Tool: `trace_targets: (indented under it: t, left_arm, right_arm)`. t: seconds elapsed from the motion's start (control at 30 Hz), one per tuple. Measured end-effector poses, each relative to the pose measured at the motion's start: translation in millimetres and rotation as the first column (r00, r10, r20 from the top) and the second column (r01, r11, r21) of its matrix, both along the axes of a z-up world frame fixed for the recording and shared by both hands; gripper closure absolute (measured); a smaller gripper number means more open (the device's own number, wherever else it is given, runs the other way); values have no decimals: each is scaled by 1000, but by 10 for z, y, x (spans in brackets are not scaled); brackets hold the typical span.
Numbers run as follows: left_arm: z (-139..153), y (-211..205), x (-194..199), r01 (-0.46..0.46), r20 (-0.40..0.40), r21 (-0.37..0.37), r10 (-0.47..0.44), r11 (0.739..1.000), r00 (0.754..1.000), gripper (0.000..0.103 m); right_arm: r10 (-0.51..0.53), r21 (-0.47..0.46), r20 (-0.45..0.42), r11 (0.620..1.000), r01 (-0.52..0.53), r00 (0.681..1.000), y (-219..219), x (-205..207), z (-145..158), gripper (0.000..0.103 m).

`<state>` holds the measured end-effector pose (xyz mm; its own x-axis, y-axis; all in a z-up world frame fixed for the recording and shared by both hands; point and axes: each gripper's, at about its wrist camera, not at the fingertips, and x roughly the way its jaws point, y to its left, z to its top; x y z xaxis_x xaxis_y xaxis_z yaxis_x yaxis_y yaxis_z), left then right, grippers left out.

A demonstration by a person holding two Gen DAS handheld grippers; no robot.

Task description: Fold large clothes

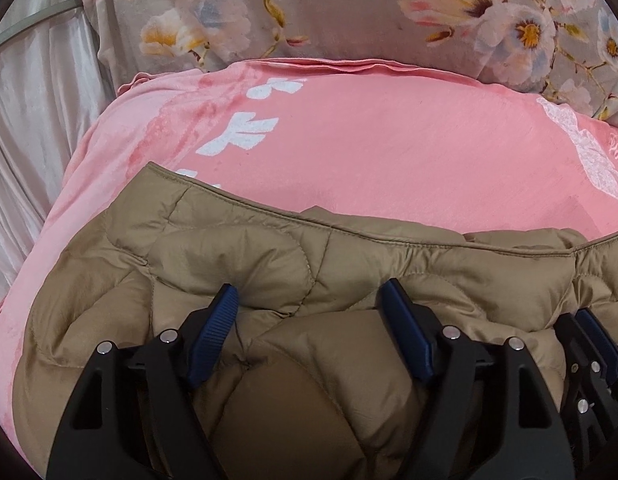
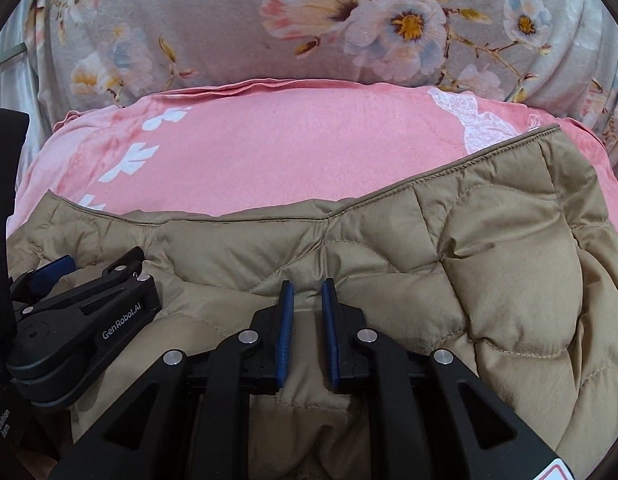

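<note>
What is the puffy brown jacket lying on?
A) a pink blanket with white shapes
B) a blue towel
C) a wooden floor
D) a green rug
A: the tan quilted jacket is spread over a pink blanket with white printed shapes, which shows past the jacket's edge in both views.

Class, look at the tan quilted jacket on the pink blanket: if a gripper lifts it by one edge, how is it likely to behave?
The tan quilted jacket would probably droop and bend rather than hold its shape: it already lies in soft folds. Its puffy padded panels suggest that it is light for its bulk. The smooth, slightly shiny shell may slide over the pink blanket or slip between narrow pads.
</note>
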<state>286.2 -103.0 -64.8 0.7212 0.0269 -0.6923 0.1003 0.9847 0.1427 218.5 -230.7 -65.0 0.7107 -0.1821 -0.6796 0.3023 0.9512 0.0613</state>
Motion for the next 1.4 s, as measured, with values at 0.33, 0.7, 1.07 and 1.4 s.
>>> trace_targets:
  t: [0.33,0.7,1.07,1.4]
  left_arm:
    - [-25,-16,-2,-9,17,15,9,1000,1000,30]
    - [-36,-75,-26,-21,36,48,19,999,999,30]
    - [-38,-100,-43,-27,45,61,25,998,999,30]
    - [-40,-127,-58,-44,60,73,40,996,997,29]
  right_arm:
    - [0,1,2,1000,0,1000,-2,3,-12,91]
    - [-1,-2,3,1000,1,1000,0,2,-11,91]
    - [-1,-4,4,1000,1,1000,0,1,-30,91]
    - [1,-4,6,1000,-1,1000,-8,3,-42,91]
